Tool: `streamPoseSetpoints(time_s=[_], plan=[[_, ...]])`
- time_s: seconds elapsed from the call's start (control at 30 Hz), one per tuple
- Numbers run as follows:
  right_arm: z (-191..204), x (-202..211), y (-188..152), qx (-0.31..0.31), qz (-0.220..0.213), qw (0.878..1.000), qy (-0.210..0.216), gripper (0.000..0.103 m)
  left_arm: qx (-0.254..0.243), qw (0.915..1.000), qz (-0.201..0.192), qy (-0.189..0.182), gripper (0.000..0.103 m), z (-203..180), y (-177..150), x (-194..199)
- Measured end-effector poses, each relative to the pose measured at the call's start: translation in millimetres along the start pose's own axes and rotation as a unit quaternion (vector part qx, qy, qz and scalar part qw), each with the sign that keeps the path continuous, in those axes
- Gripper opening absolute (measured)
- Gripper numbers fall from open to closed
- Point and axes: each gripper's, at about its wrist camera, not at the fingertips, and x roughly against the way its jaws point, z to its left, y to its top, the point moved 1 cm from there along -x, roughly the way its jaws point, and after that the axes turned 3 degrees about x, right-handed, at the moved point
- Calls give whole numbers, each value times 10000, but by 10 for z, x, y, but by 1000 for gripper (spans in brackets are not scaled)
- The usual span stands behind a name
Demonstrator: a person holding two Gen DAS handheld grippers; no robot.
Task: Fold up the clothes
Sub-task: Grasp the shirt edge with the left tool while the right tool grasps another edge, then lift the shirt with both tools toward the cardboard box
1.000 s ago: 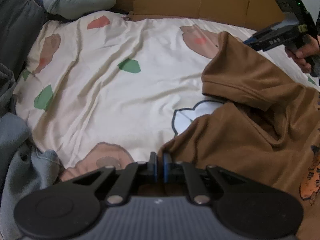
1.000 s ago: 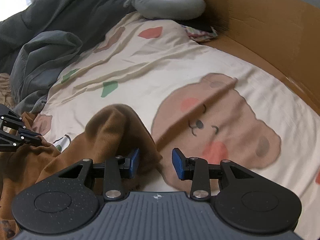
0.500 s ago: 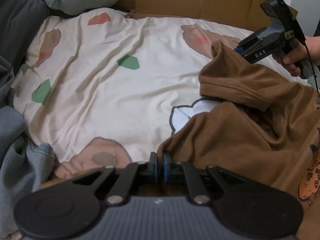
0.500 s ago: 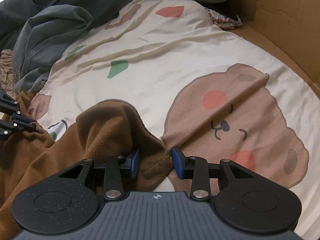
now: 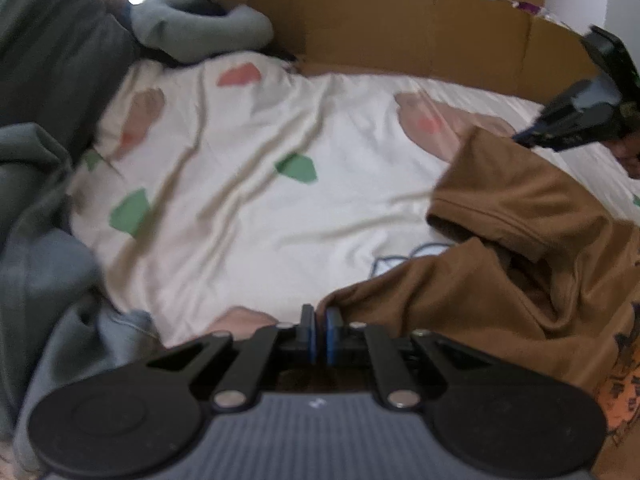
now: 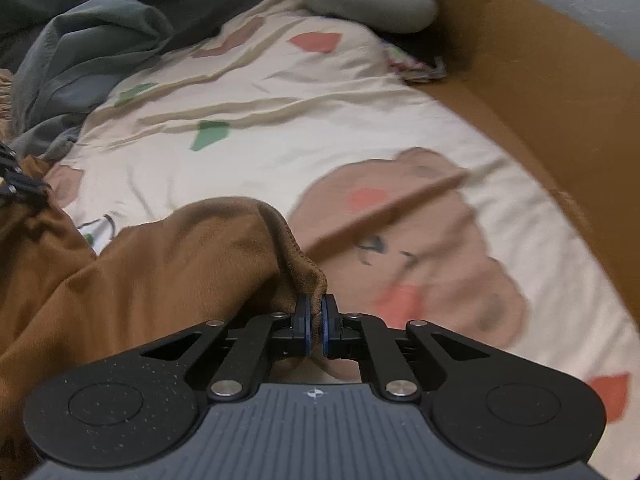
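Brown soft cotton T-shirt point(image 5: 500, 280) is spread on the cartoon-print bed sheet point(image 5: 240, 208); left tongs point(image 5: 319, 334) and right tongs point(image 6: 315, 322) are each clamped on an edge, garment stretched between them.

We see our left gripper point(image 5: 319, 334) pinching the near edge of the brown cotton T-shirt point(image 5: 520, 280), which lies on the cream cartoon-print bedsheet point(image 5: 240, 200); far right, our right gripper point(image 5: 520, 138) meets its raised sleeve.
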Motion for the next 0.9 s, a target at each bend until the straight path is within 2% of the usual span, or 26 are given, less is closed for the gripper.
streamPoseSetpoints(time_s=[0.23, 0.47, 0.7, 0.9], plan=[[-308, 417, -177, -191, 144, 9977, -636, 3, 190, 9979, -259, 554, 5, 150, 67, 211], [-599, 840, -380, -329, 375, 9915, -1203, 3, 414, 9934, -336, 1017, 5, 359, 29, 453], [-796, 1259, -543, -414, 446, 9836, -1696, 3, 481, 9904, -530, 1179, 5, 454, 133, 676], [-953, 1508, -565, -584, 299, 9777, -1994, 2, 305, 9892, -810, 1180, 5, 413, 413, 735]])
